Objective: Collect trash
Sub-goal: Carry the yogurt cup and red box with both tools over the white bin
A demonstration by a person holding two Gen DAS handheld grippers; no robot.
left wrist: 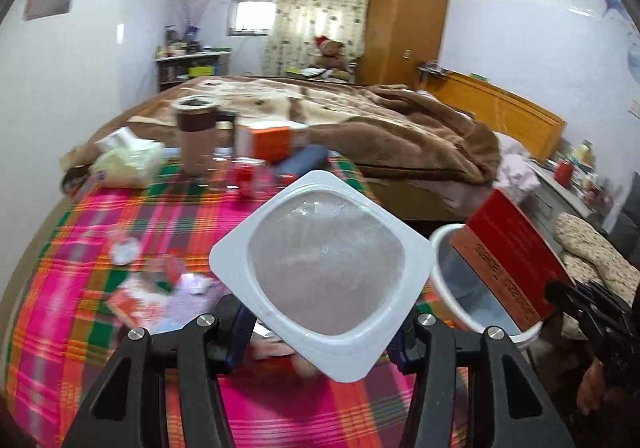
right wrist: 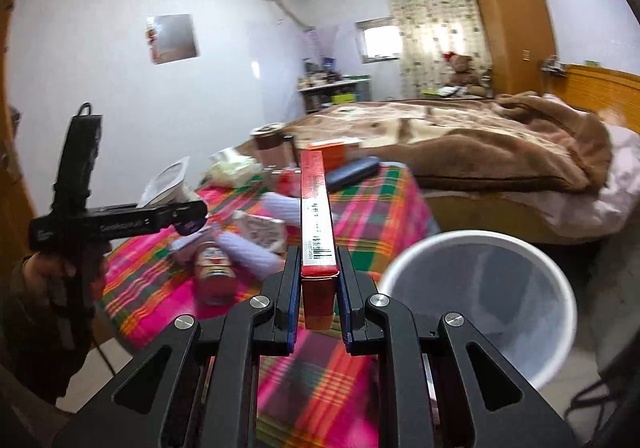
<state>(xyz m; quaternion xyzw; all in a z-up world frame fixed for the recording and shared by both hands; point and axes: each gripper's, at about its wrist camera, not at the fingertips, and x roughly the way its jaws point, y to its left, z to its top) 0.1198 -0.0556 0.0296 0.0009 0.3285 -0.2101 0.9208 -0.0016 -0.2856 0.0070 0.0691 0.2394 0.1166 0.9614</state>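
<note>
Left gripper [left wrist: 326, 322] clamping square white plastic tub [left wrist: 322, 276]; right gripper [right wrist: 318, 290] pinching slim red carton [right wrist: 317, 221] edgewise, probably heading for white round bin [right wrist: 478, 302] lower right.

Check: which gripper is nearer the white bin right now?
Right. The right gripper, shut on the red box, is beside the white bin, box over its rim in the left wrist view. The left gripper, holding the white tray, is over the plaid cloth.
</note>
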